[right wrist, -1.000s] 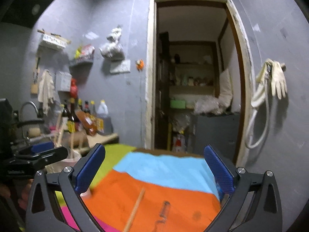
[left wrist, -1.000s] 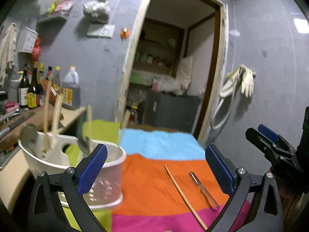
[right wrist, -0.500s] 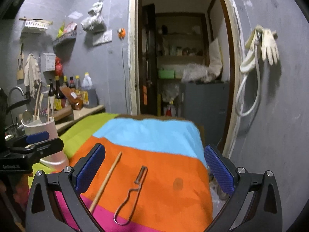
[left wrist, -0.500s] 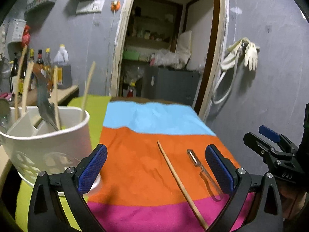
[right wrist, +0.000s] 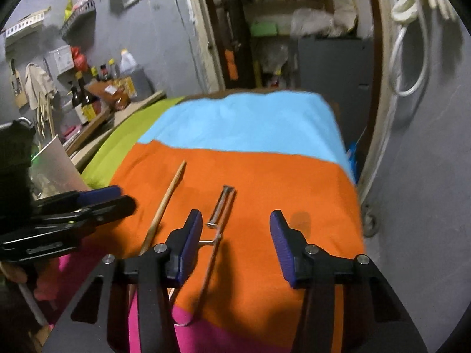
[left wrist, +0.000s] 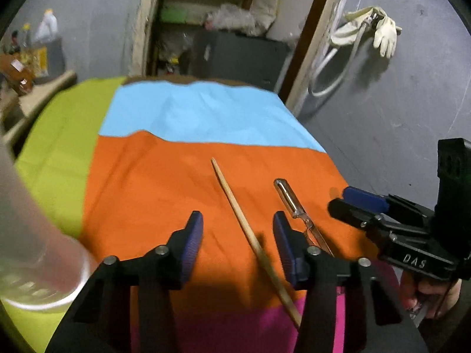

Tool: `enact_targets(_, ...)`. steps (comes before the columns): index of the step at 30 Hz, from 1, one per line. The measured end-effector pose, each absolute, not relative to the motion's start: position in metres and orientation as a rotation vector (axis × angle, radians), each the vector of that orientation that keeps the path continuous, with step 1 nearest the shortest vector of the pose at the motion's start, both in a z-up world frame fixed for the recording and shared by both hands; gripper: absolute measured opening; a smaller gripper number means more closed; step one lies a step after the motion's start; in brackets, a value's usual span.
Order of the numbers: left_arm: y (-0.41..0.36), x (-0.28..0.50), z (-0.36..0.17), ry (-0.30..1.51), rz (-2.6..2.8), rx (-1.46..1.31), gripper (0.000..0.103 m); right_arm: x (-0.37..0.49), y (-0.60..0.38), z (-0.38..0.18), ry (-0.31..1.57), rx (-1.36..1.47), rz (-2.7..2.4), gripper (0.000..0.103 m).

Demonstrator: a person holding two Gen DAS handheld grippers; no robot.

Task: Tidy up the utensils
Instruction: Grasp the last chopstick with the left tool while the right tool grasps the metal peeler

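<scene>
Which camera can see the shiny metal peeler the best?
The right wrist camera. There the peeler lies whole on the orange cloth, from blade to wire loop, though slightly blurred. In the left wrist view the peeler shows its blade clearly, but the left gripper hides its handle.

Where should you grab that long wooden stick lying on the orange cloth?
Probably at the middle of the wooden chopstick, coming straight down with a finger on each long side. It lies flat on the orange cloth, thin and straight, apart from the peeler, and already runs between the open left gripper fingers.
</scene>
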State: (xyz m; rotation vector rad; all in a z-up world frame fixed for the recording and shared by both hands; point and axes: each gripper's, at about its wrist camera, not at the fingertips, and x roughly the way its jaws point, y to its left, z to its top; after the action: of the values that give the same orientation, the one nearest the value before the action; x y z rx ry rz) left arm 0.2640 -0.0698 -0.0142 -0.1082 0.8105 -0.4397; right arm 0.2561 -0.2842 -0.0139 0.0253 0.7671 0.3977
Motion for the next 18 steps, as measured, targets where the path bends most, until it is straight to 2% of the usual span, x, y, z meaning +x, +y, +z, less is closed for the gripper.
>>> enact_targets(2,-0.071,0.273,-0.017,0.85,-0.456,-0.113,0.031,0.26,-0.28,-0.017,0.791,0.015,0.41,0.043)
enact_targets(10,-0.073,0.297,-0.028,0.97,-0.454,-0.15,0.016,0.279,-0.268,-0.028,0.884,-0.005,0.427,0.036)
enact_targets(13,-0.071,0.303,-0.031,0.998,-0.453,-0.168,0.014,0.288,-0.268,-0.036,0.932,0.013,0.442,0.033)
enact_targets(18,-0.073,0.315,-0.029,1.064,-0.452,-0.178,0.014,0.299,-0.267,-0.041,0.967,0.03,0.46,0.033)
